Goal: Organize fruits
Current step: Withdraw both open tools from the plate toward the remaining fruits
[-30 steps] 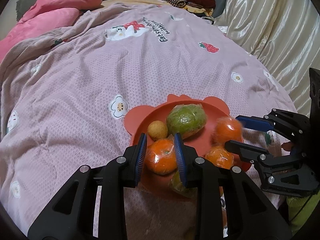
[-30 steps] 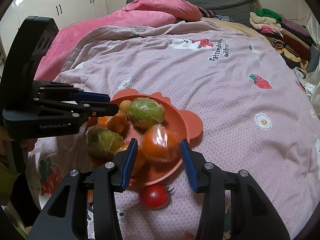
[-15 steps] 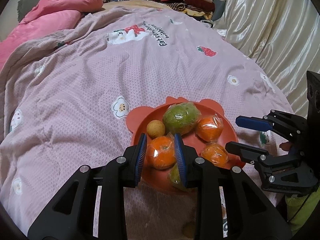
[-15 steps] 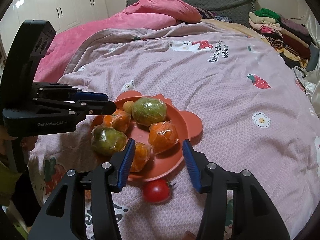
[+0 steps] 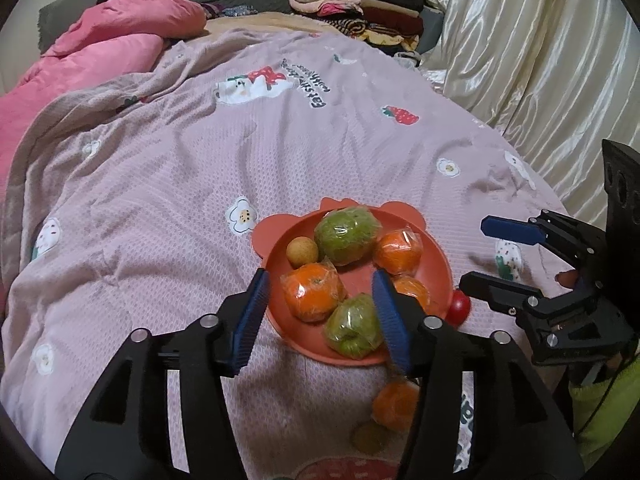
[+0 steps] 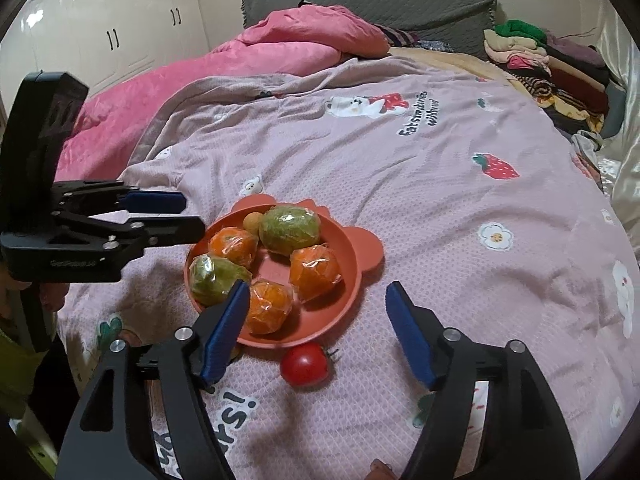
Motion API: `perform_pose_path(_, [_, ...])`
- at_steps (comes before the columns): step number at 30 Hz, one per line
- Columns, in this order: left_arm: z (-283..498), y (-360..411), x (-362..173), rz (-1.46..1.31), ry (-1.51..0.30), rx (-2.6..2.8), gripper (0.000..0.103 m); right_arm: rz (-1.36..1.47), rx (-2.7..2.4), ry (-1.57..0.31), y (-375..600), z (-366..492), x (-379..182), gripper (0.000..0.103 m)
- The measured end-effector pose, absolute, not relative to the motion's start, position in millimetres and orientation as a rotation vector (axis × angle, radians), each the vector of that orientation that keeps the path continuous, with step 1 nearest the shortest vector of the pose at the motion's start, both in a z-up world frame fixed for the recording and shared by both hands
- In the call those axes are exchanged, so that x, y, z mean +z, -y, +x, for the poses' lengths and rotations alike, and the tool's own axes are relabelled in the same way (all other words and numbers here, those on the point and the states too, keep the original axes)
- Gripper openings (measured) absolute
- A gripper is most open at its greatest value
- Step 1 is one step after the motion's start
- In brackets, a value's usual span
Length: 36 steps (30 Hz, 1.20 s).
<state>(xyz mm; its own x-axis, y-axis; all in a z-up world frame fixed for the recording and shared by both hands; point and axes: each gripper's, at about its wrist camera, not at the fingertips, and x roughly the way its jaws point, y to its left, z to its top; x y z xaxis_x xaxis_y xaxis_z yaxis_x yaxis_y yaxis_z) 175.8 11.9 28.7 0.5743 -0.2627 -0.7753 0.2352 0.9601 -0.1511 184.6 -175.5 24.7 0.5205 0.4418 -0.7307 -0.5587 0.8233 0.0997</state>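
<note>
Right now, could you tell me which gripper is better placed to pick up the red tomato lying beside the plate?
Right. The right gripper is open with the tomato lying just ahead between its fingers, off the plate. The left gripper is open over the plate's fruit, farther away.

I see a mauve waffle-weave bedspread (image 6: 420, 184) with cartoon prints across the bed, a crumpled pink fleece blanket (image 6: 256, 60) at its far left, a grey padded headboard (image 6: 400, 4), folded clothes stacked (image 5: 352, 4) far right, a cream satin curtain (image 5: 532, 52), and white wardrobe doors (image 6: 100, 40).
</note>
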Motion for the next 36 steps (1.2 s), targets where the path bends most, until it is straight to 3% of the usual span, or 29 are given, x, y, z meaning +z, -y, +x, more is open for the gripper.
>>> perform_pose_path(16, [138,-12,51,-0.023,-0.850,-0.280,0.067,-0.111,0.558,-0.785,195,161,49,0.093])
perform_pose_path(19, [131,-13,54,-0.030,-0.839,-0.272,0.073,-0.106,0.545,-0.782,197,157,52,0.094])
perform_pose_path(36, [90,-22,65,-0.024,-0.806,-0.255,0.078,-0.116,0.542,-0.734,198,124,76,0.095])
